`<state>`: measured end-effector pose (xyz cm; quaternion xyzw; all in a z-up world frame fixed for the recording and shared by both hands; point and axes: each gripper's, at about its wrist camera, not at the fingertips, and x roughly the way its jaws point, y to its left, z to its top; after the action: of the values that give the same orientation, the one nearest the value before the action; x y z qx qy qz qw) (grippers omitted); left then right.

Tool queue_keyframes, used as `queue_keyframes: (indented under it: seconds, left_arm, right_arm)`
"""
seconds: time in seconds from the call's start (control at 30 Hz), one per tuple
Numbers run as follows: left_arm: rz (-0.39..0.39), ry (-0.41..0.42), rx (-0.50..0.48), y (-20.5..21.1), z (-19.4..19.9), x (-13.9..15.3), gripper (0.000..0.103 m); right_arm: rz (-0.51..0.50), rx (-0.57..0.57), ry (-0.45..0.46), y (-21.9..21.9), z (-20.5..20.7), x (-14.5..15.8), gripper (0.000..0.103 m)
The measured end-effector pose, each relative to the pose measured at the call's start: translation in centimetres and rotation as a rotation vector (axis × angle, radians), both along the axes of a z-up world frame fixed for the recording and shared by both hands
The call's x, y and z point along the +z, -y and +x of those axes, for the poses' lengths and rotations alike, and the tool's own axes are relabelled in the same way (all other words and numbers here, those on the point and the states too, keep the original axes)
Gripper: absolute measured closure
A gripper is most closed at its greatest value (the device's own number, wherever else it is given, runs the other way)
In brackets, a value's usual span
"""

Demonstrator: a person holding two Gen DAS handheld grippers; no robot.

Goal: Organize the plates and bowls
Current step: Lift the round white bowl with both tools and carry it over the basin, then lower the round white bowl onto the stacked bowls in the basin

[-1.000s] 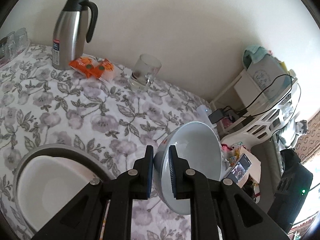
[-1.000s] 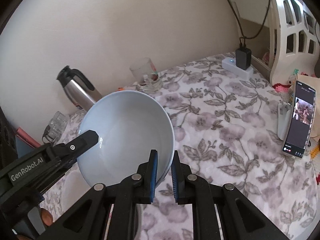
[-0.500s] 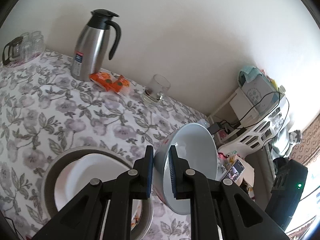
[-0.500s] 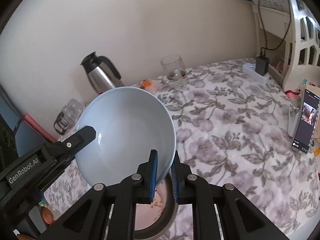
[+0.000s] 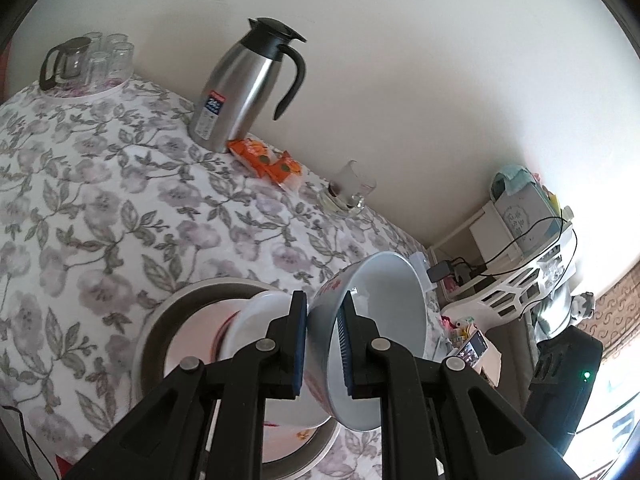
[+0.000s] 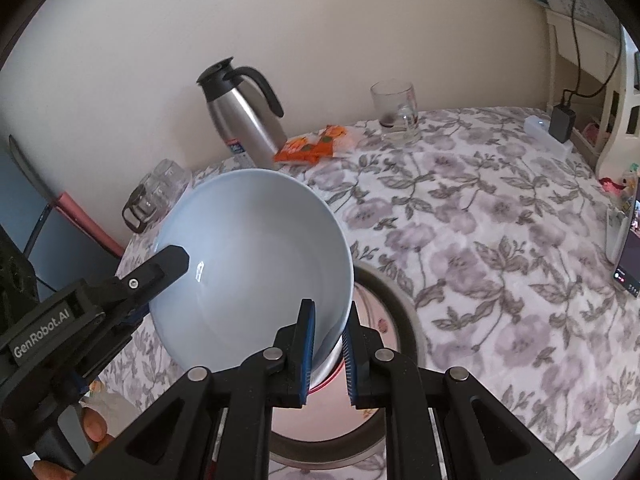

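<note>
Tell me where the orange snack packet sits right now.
The orange snack packet lies on the floral tablecloth near the wall, between the steel thermos jug and the clear glass mug, beyond the held pale-blue bowl.

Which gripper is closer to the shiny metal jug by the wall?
Left. The left gripper clamps the blue bowl's rim on the side toward the metal jug; the right gripper clamps the opposite rim, farther from it.

Right tongs [image 6: 327, 350] and left tongs [image 6: 176, 258] clamp pale blue bowl [image 6: 256, 256] rim above grey-rimmed plate [image 6: 394, 300].
</note>
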<state>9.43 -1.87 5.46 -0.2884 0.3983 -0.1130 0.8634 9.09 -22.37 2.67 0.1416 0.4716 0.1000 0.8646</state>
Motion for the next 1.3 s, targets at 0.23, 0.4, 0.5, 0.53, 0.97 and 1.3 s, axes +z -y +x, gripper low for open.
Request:
queue_keyframes:
  seconds: [0.23, 0.4, 0.5, 0.53, 0.97, 1.3]
  left_arm:
    - [-0.020, -0.044, 0.006, -1.7, -0.7, -1.8, 0.088]
    - [-0.027, -0.083, 0.005, -2.3, -0.5, -3.1, 0.088]
    - [-0.033, -0.106, 0.003, -2.5, -0.3, -3.7, 0.088]
    - [-0.031, -0.112, 0.003, -2.4, -0.2, -3.9, 0.088]
    - [-0.034, -0.151, -0.014, -2.3, 0.6, -5.1, 0.088]
    - [-0.038, -0.129, -0.009, -2.5, 0.4, -4.8, 0.088]
  right_arm:
    - [-0.041, 0.019, -0.030, -1.7, -0.1, -0.6, 0.089]
    - [-0.058, 0.020, -0.045, -2.4, 0.2, -1.0, 0.089]
    - [-0.071, 0.021, -0.050, -2.6, 0.4, -1.3, 0.089]
    - [-0.075, 0.021, -0.051, -2.7, 0.5, -1.4, 0.089]
    - [-0.095, 0.011, -0.073, -2.8, 1.1, -2.4, 0.089]
    - [-0.114, -0.003, -0.074, -2.5, 1.2, -2.2, 0.085]
